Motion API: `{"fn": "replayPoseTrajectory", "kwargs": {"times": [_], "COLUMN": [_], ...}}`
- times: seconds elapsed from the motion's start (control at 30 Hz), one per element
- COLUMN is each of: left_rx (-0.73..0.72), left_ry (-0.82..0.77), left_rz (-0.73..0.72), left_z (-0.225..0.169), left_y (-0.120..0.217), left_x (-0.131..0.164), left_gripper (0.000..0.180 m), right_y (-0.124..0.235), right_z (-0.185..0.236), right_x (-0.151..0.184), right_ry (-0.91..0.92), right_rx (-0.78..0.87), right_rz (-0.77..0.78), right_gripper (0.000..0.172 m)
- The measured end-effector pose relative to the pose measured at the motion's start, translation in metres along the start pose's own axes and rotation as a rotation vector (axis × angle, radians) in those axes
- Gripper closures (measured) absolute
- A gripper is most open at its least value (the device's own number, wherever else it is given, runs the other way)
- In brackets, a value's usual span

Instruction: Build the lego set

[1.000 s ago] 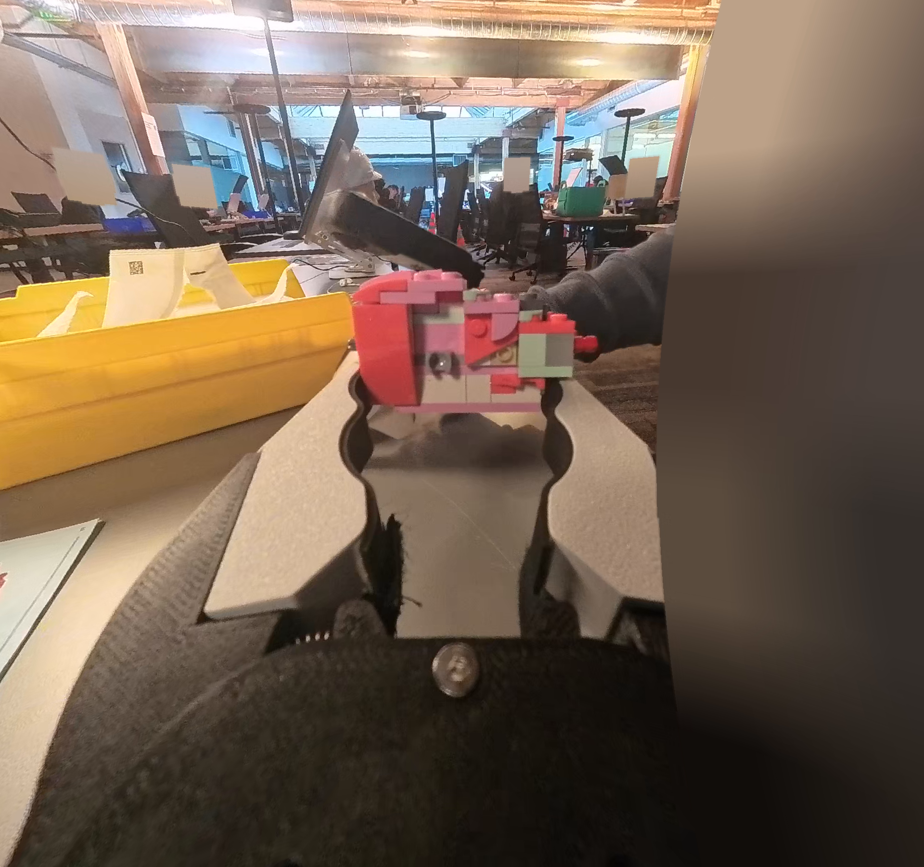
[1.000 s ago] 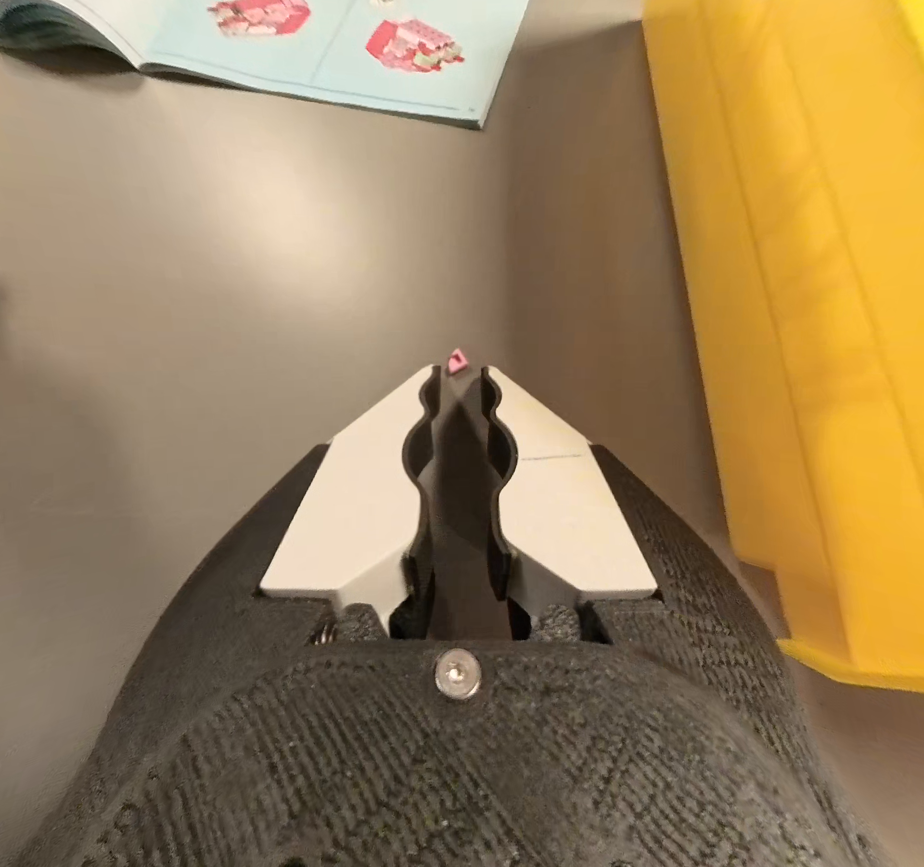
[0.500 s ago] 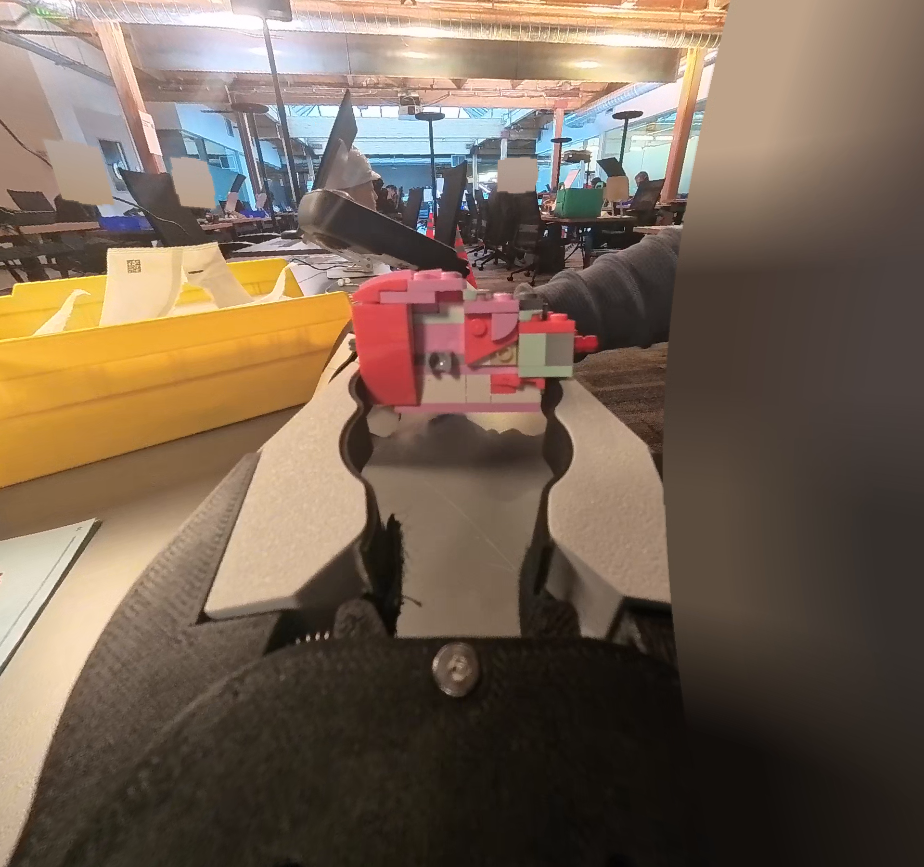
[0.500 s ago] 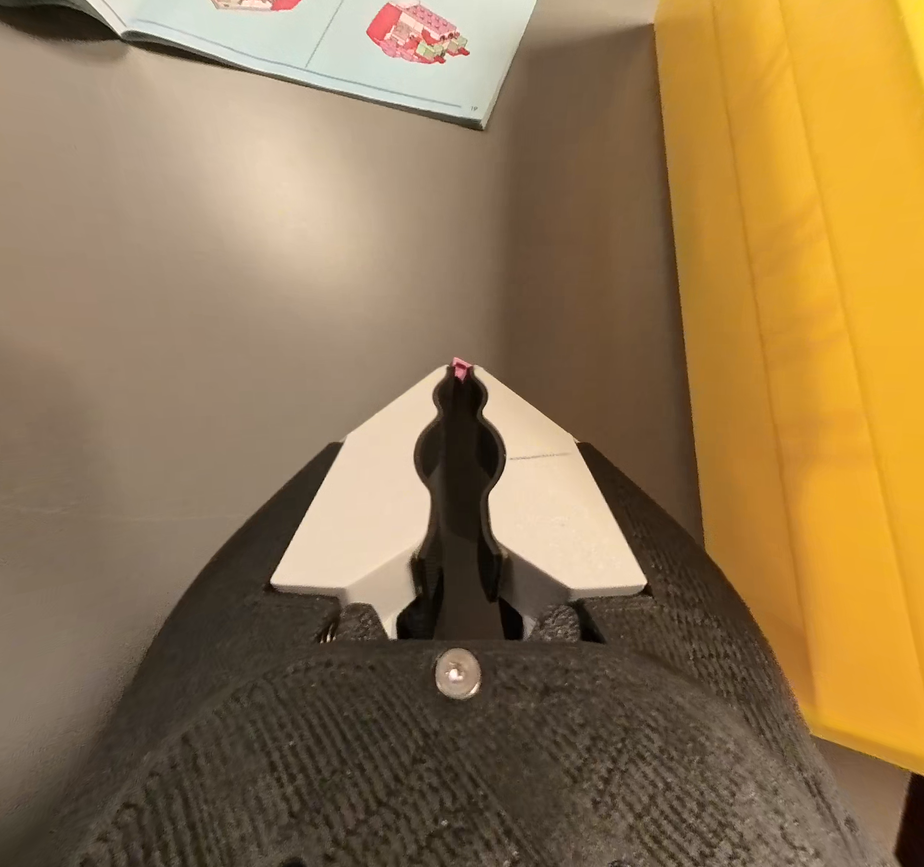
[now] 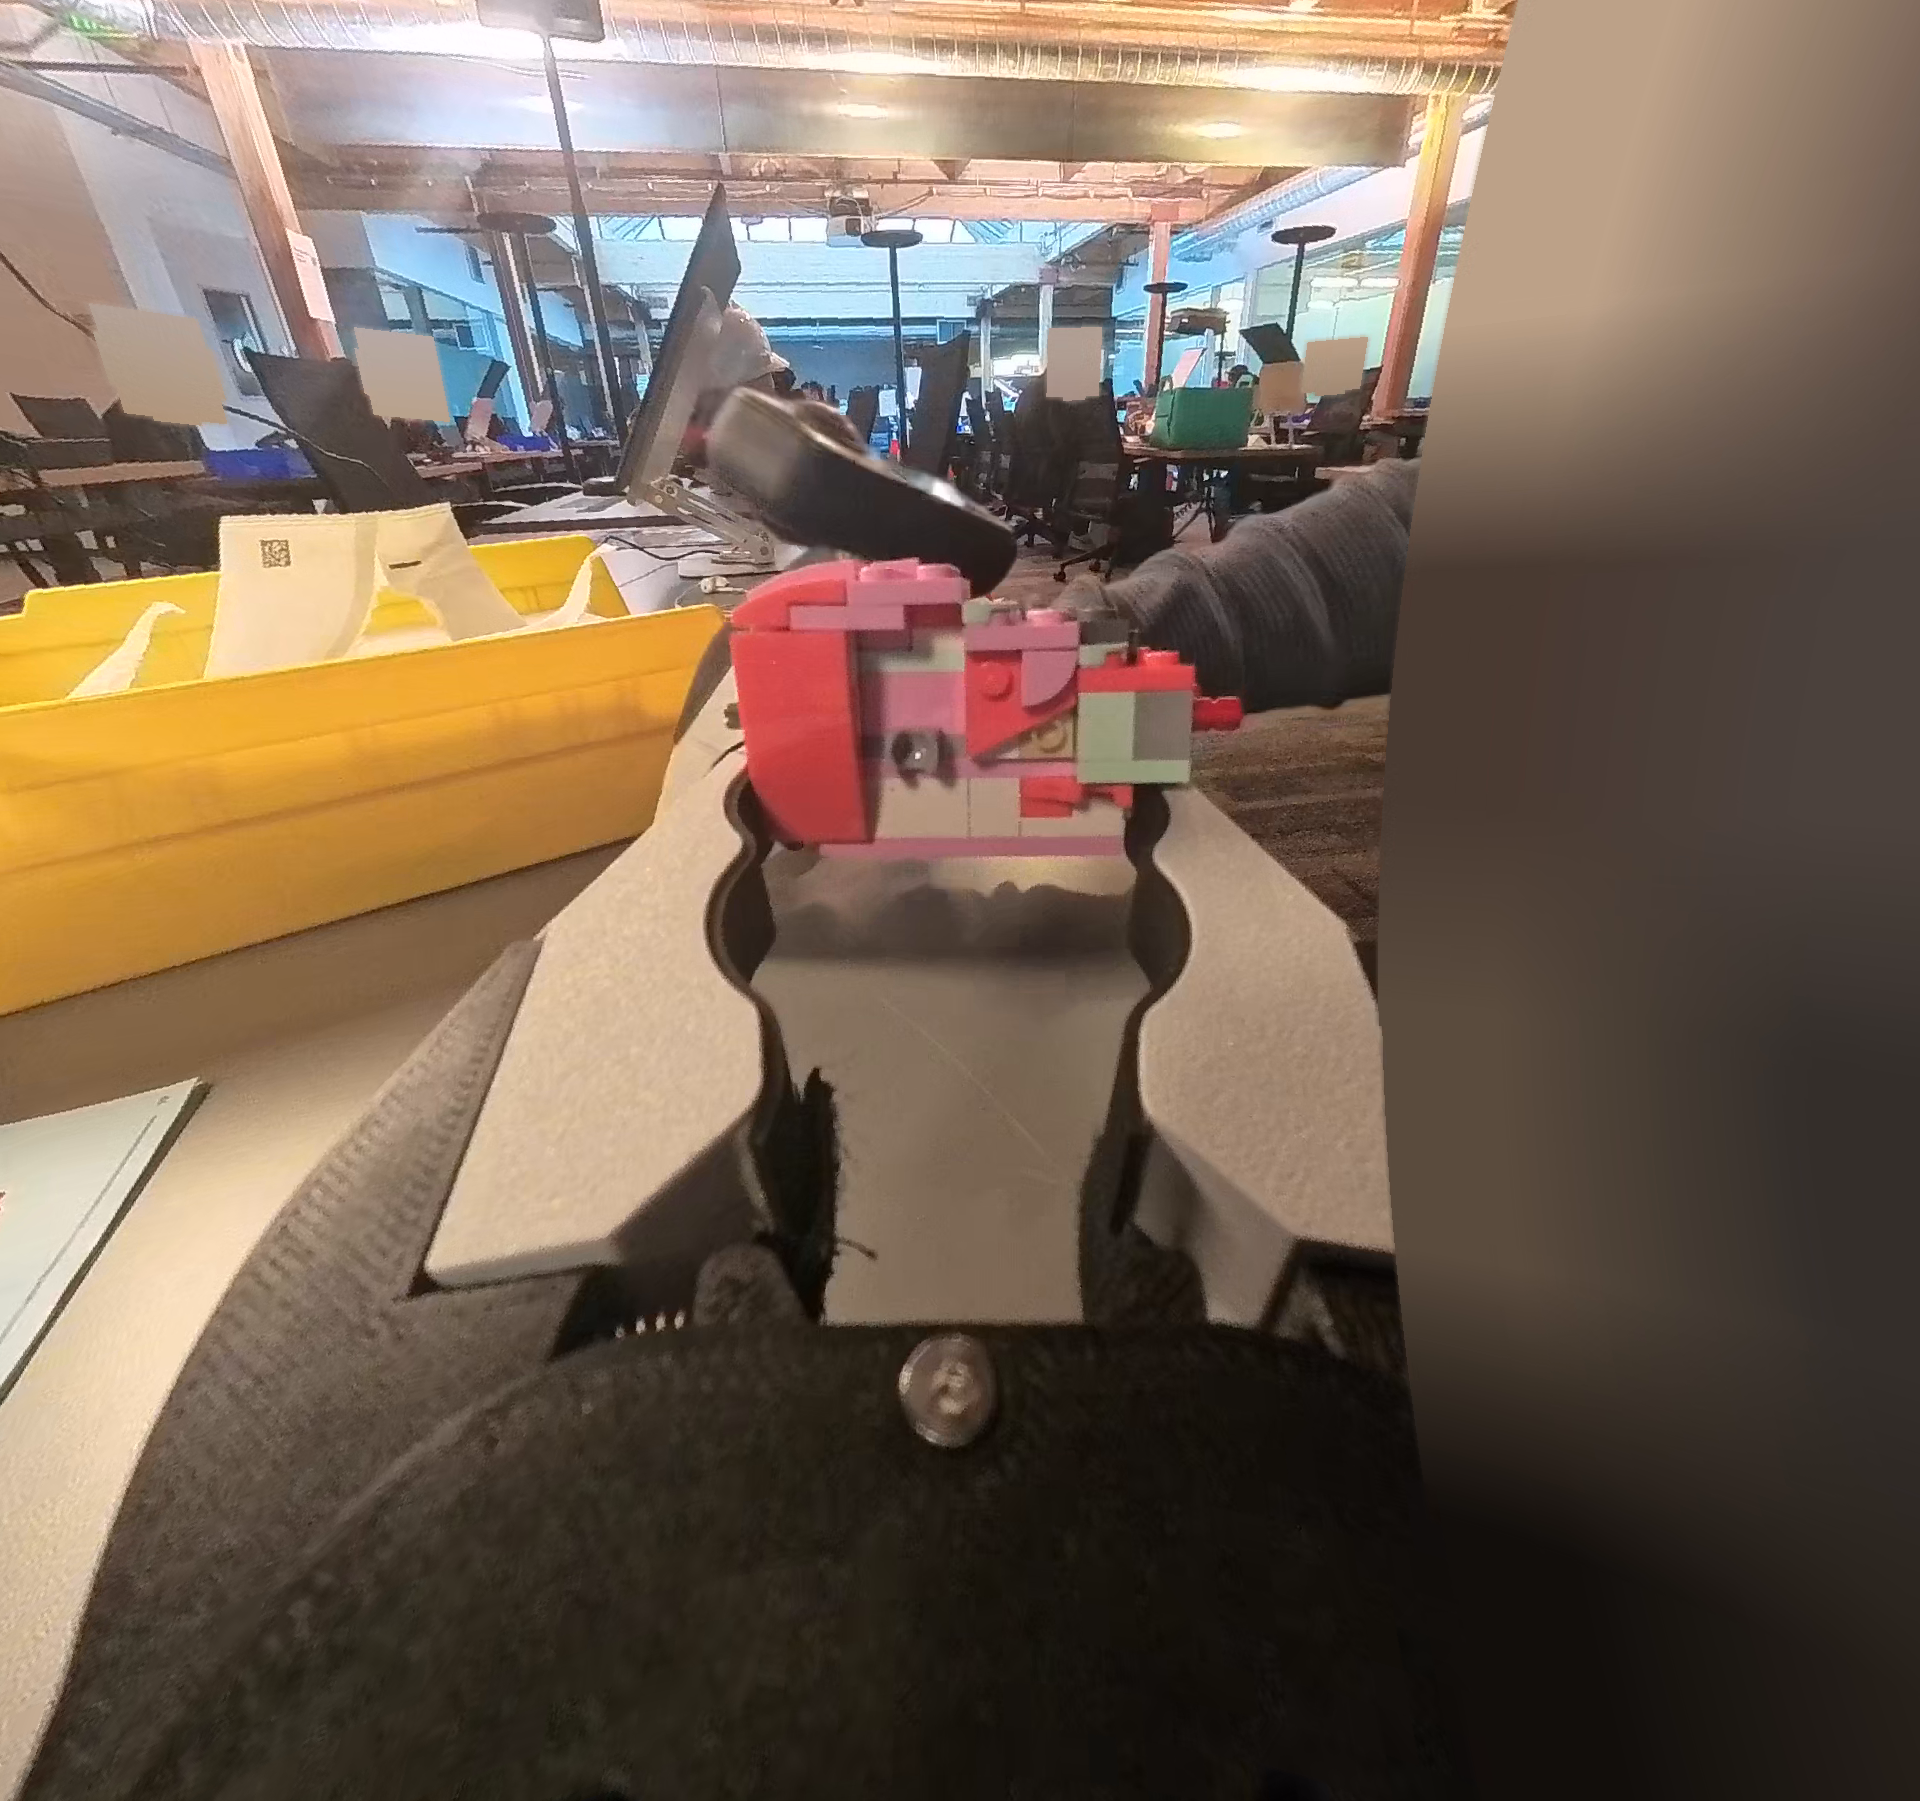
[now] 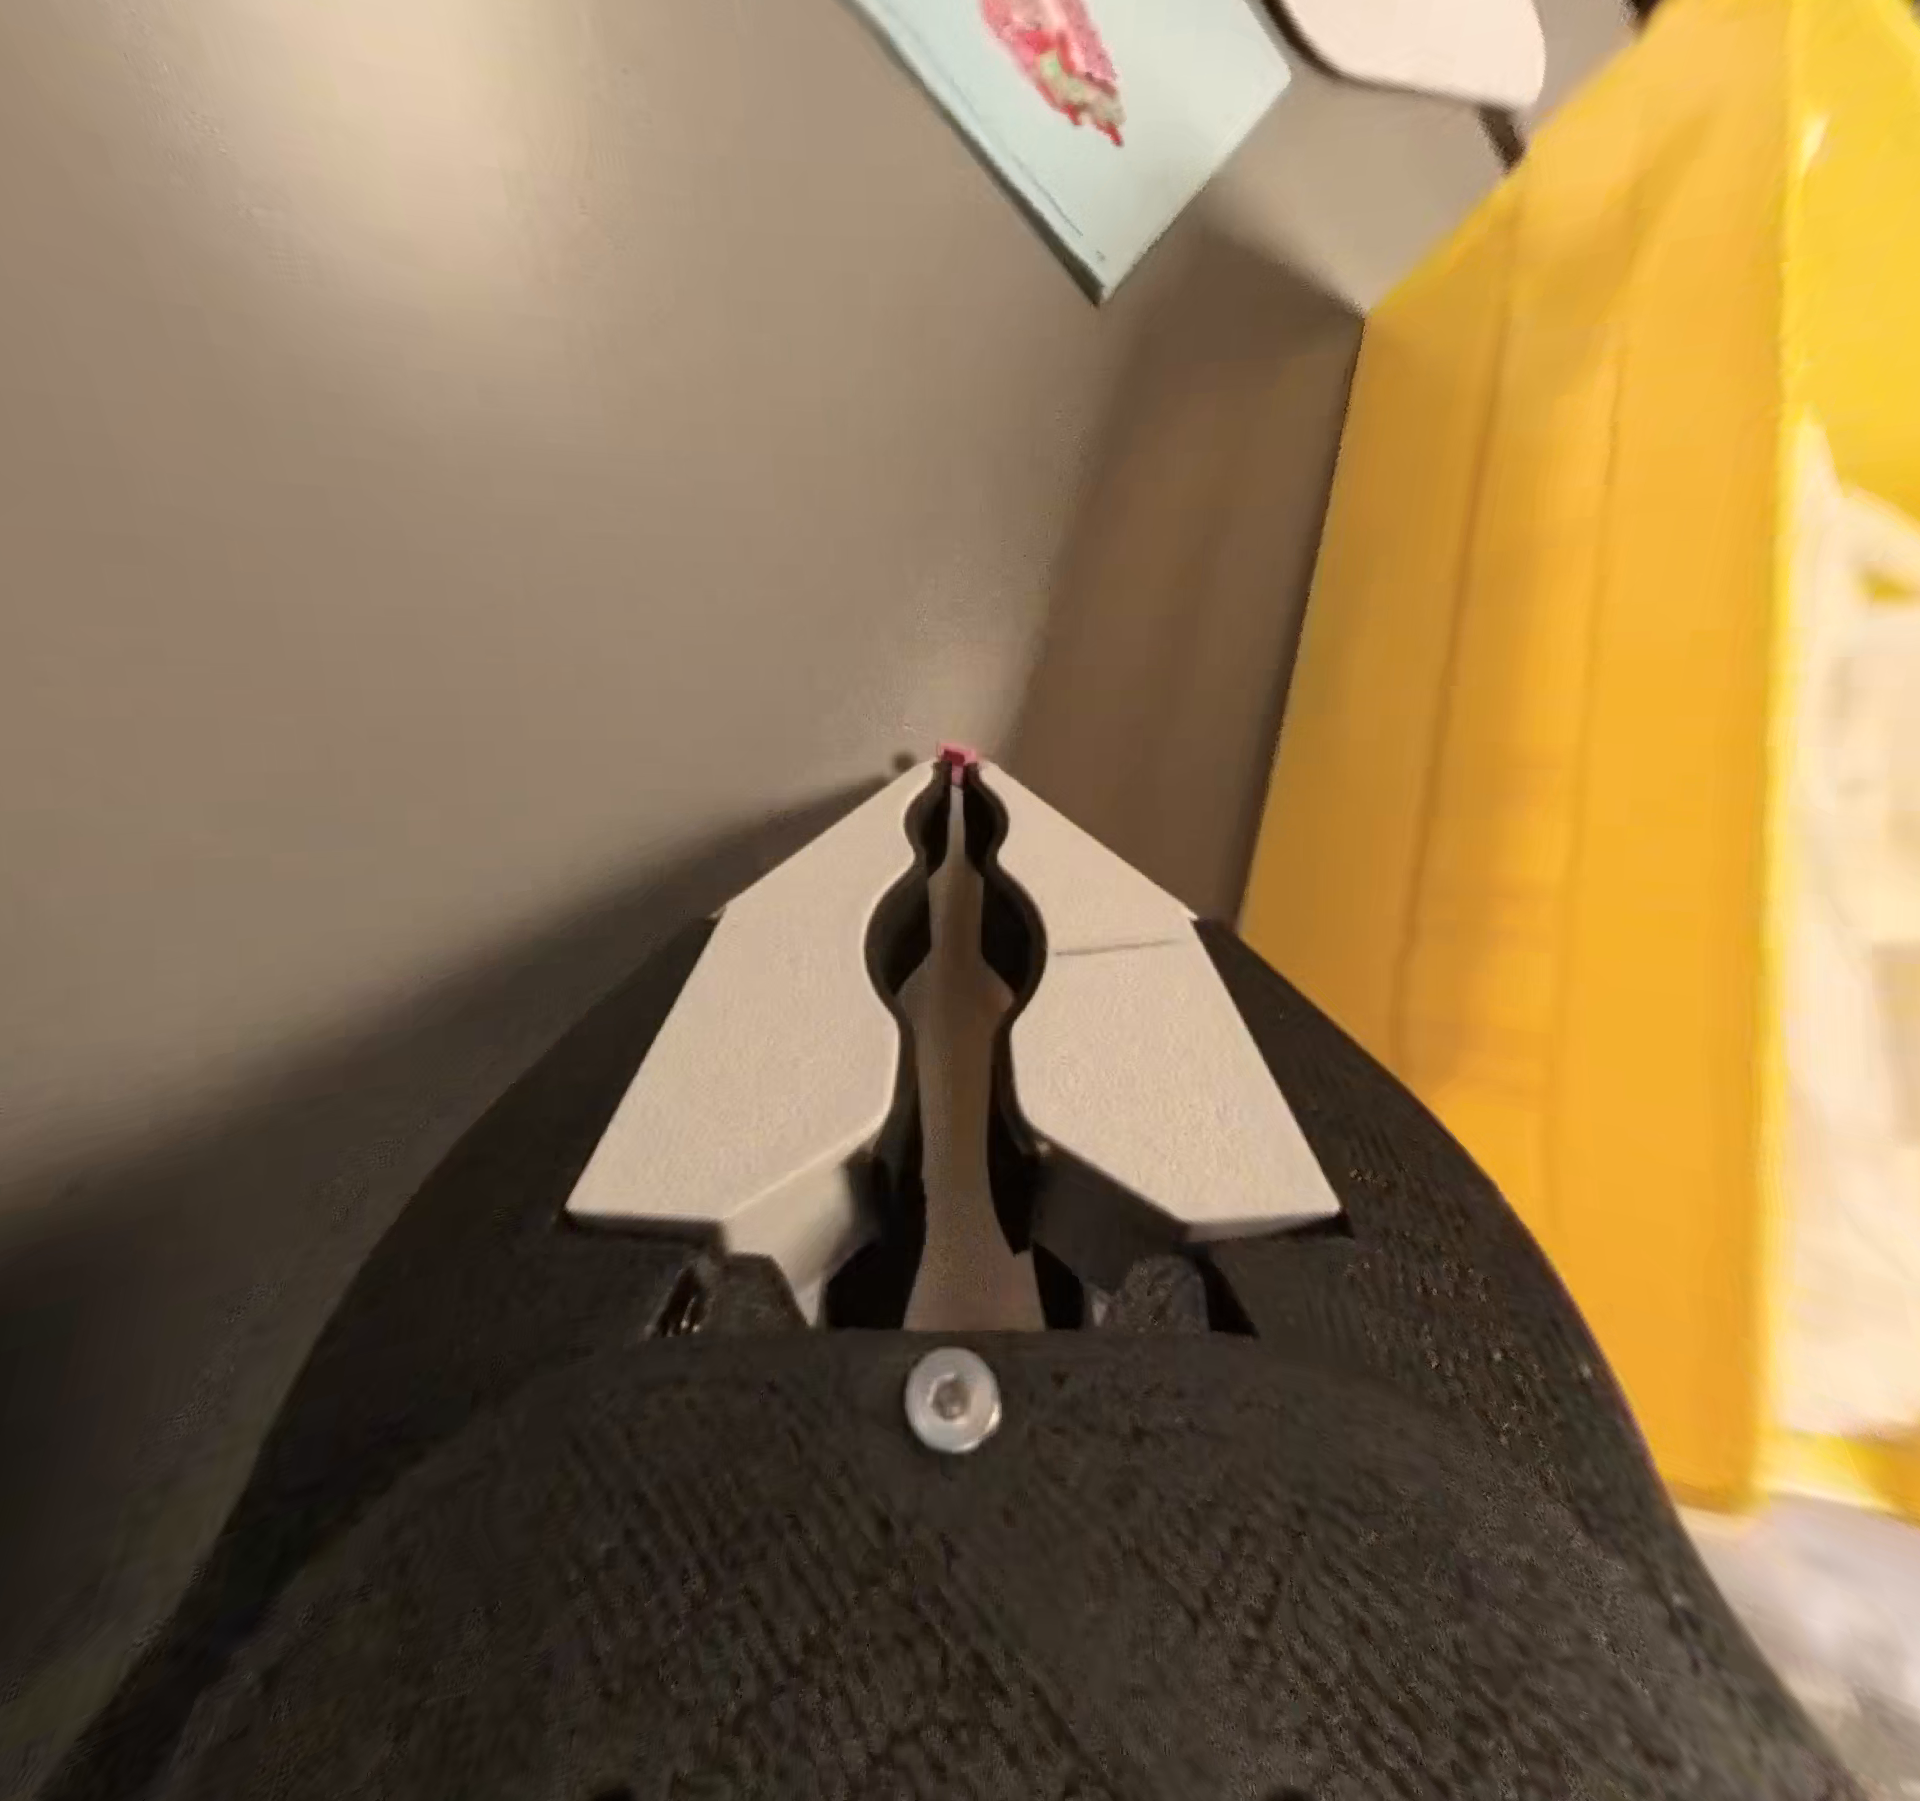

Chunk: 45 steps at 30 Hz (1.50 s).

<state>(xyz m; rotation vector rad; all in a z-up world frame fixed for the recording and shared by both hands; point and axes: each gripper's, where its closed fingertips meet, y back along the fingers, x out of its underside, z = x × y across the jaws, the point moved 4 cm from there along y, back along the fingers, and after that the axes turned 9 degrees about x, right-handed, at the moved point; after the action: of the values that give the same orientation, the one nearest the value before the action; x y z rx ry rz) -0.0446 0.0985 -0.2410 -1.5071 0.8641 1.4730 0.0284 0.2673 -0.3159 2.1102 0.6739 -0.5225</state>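
My left gripper (image 5: 940,801) is shut on a red, pink and grey brick model (image 5: 935,712), with a fingertip pressed on each side, and holds it above the table. Behind the model in the left wrist view, a dark blurred gripper body (image 5: 862,494) and a grey sleeve (image 5: 1268,598) hover close to the model's top. My right gripper (image 6: 954,775) is shut on a tiny pink brick piece (image 6: 954,759) that pokes out at the very fingertips, above the grey table (image 6: 520,504).
A yellow bin (image 5: 312,754) with white bags stands left of the model; it also shows at the right in the right wrist view (image 6: 1558,816). A light blue instruction booklet (image 6: 1039,68) lies on the table; its corner shows in the left wrist view (image 5: 62,1190). An office fills the background. The gap from one gripper's tips to the other's is roughly 20 cm.
My right gripper's fingers came together on the small pink piece, then rose and tilted, so booklet and bin swung in its view. My left gripper kept the model still; the dark gripper behind it moved closer.
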Motion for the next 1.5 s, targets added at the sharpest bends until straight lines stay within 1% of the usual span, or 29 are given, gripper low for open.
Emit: {"fn": "replayPoseTrajectory", "kwargs": {"times": [0.07, 0.13, 0.2, 0.23, 0.27, 0.3, 0.37, 0.43, 0.5, 0.53, 0.57, 0.6, 0.63, 0.7, 0.77, 0.83, 0.9, 1.0, 1.1, 1.23, 1.4, 1.5], "left_rx": [0.0, 0.0, 0.0, 0.0, 0.001, 0.001, 0.0, 0.0, 0.001, 0.0, 0.0, -0.001, -0.001, -0.001, 0.0, 0.0, -0.001, -0.003, -0.003, -0.003, -0.003, -0.003], "left_ry": [0.0, 0.0, 0.0, -0.001, -0.002, -0.002, -0.004, -0.005, -0.004, -0.004, -0.005, -0.004, -0.004, -0.004, -0.004, -0.005, -0.006, -0.007, -0.007, -0.005, -0.003, -0.004], "left_rz": [-0.001, -0.001, -0.002, -0.002, -0.002, -0.001, 0.0, 0.0, 0.0, 0.0, -0.001, -0.001, -0.002, -0.002, -0.001, -0.001, -0.001, -0.003, -0.002, -0.003, -0.004, -0.003], "left_z": [0.0, 0.0, 0.0, 0.0, 0.0, 0.0, 0.0, 0.0, -0.001, 0.0, 0.0, 0.0, 0.0, 0.0, 0.0, 0.0, 0.0, 0.0, 0.0, 0.0, 0.0, 0.0], "left_y": [0.0, 0.0, 0.0, 0.0, 0.0, 0.0, 0.0, 0.0, 0.0, 0.0, 0.0, 0.0, 0.001, 0.0, 0.0, 0.0, 0.0, 0.001, 0.0, 0.001, 0.001, 0.001], "left_x": [0.0, 0.0, 0.0, 0.0, 0.0, 0.0, 0.0, 0.0, 0.0, 0.0, -0.001, -0.001, -0.001, -0.001, -0.001, -0.001, -0.001, -0.001, -0.001, -0.001, -0.001, -0.001], "left_gripper": [0.112, 0.112, 0.112, 0.112, 0.112, 0.112, 0.112, 0.112, 0.112, 0.112, 0.112, 0.112, 0.112, 0.112, 0.112, 0.112, 0.112, 0.112, 0.112, 0.112, 0.112, 0.112], "right_y": [0.005, 0.009, 0.013, 0.015, 0.017, 0.02, 0.026, 0.032, 0.036, 0.038, 0.04, 0.041, 0.04, 0.035, 0.028, 0.022, 0.016, 0.009, 0.006, 0.007, 0.011, 0.012], "right_z": [0.002, 0.008, 0.018, 0.023, 0.028, 0.033, 0.041, 0.047, 0.051, 0.052, 0.051, 0.047, 0.042, 0.028, 0.013, 0.008, 0.004, 0.001, 0.0, 0.002, 0.01, 0.008], "right_x": [-0.002, -0.002, 0.003, 0.004, 0.005, 0.006, 0.005, 0.003, 0.003, 0.003, 0.001, -0.001, -0.004, -0.009, -0.009, -0.006, 0.001, 0.009, 0.015, 0.014, 0.009, 0.005], "right_ry": [0.281, 0.65, 1.065, 1.245, 1.381, 1.471, 1.578, 1.651, 1.679, 1.651, 1.575, 1.442, 1.257, 0.781, 0.337, 0.012, -0.189, -0.36, -0.438, -0.468, -0.44, -0.435], "right_rx": [0.054, 0.109, 0.122, 0.13, 0.127, 0.113, 0.075, 0.04, 0.014, -0.002, -0.016, -0.027, -0.042, -0.083, -0.112, -0.187, -0.224, -0.252, -0.263, -0.285, -0.319, -0.306], "right_rz": [-0.005, -0.002, -0.001, -0.018, -0.041, -0.064, -0.113, -0.155, -0.182, -0.188, -0.187, -0.177, -0.153, -0.084, -0.017, 0.014, 0.047, 0.056, 0.057, 0.047, 0.035, 0.004], "right_gripper": [0.172, 0.172, 0.172, 0.172, 0.172, 0.172, 0.172, 0.172, 0.172, 0.172, 0.172, 0.17, 0.168, 0.158, 0.156, 0.155, 0.151, 0.151, 0.151, 0.151, 0.152, 0.153]}}
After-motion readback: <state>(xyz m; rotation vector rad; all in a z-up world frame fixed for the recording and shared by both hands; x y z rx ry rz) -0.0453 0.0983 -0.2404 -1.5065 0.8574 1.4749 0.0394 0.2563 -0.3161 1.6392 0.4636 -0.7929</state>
